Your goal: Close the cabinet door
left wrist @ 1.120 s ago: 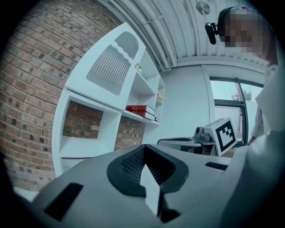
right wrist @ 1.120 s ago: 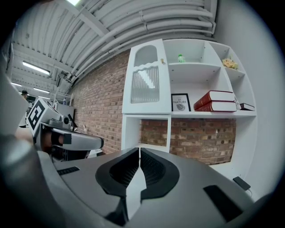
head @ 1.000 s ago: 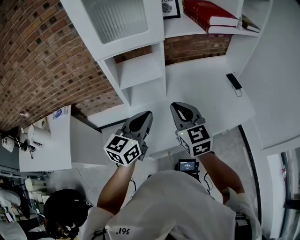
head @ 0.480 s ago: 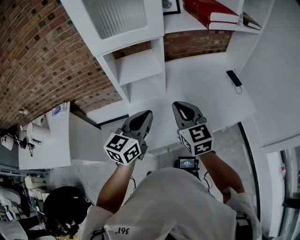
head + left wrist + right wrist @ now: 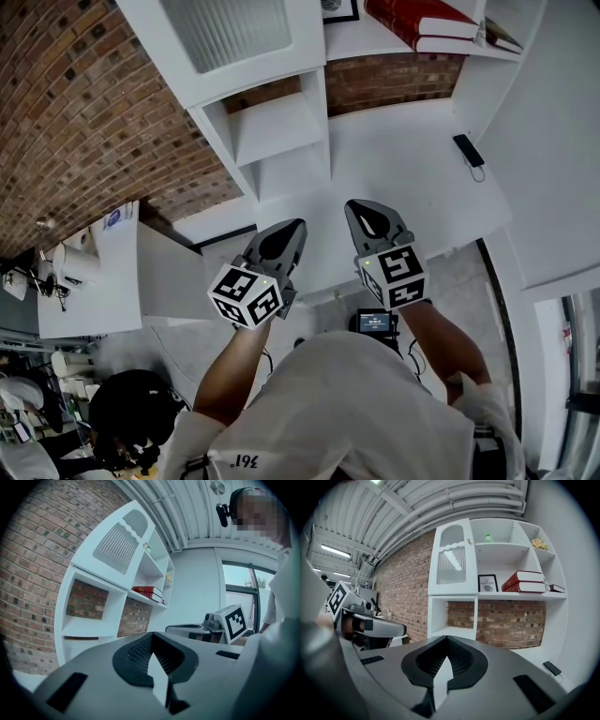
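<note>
1. Brick wall point(image 5: 75, 122): runs behind and to the left of the left gripper point(image 5: 292, 230), and shows through the open backs of the lower shelves.
2. White shelf unit point(image 5: 511, 596): stands ahead of both grippers, well apart from them, and rises above them.
3. Counter point(image 5: 412, 178): white and flat, the base of the unit. It lies ahead of and below the right gripper point(image 5: 354, 211).
4. Cabinet door point(image 5: 451, 559): white, with a ribbed panel under an arched top. It sits at the unit's upper left, ahead of and above the left gripper, and no gripper touches it. In the right gripper view it lies flush with the unit's front, with its knob point(image 5: 468, 541) at the right edge.
5. Side table point(image 5: 94, 281): white, well to the left of the left gripper, with small items on it that are too small to make out.
6. Left gripper: held level, jaws brought together, nothing between them. Its marker cube point(image 5: 246, 295) is at the rear.
7. Right gripper: just right of the left one and tipped slightly down, jaws likewise together and empty. Its marker cube point(image 5: 392, 277) is at the rear.
8. Red books point(image 5: 527, 581): two, stacked at a slant on the shelf ahead of and above the right gripper.
9. Framed picture point(image 5: 487, 583): upright on the same shelf, left of the books.
10. Phone point(image 5: 468, 150): dark, flat on the counter, ahead and to the right of the right gripper.
</note>
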{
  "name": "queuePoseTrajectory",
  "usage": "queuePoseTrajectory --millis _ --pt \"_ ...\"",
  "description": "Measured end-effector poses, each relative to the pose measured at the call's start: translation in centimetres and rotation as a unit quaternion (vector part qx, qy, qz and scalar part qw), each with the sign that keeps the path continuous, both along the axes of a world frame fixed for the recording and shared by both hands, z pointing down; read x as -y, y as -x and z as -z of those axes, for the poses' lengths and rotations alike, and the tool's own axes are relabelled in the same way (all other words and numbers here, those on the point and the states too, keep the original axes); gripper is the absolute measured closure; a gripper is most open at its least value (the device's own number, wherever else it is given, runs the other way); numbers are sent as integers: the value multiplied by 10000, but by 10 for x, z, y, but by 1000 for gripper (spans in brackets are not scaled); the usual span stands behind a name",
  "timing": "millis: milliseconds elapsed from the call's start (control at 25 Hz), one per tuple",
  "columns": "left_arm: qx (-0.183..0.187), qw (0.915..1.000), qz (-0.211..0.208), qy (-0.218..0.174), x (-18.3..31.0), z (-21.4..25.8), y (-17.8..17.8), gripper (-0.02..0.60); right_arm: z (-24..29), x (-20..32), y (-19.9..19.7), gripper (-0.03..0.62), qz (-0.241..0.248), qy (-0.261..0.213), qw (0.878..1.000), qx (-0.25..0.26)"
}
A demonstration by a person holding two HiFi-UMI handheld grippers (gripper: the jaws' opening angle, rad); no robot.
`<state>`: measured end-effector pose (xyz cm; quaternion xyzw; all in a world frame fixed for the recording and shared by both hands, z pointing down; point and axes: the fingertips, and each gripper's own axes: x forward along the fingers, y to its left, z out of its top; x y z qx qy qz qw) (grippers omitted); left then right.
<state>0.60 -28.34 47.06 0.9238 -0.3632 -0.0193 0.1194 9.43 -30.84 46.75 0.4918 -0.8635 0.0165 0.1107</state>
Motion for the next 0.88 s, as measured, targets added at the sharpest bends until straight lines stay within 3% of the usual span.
queuePoseTrajectory --millis 880 --pt "1 10000 -92 14 3 2 -8 574 8 5 -1 568 28 -194 9998 -54"
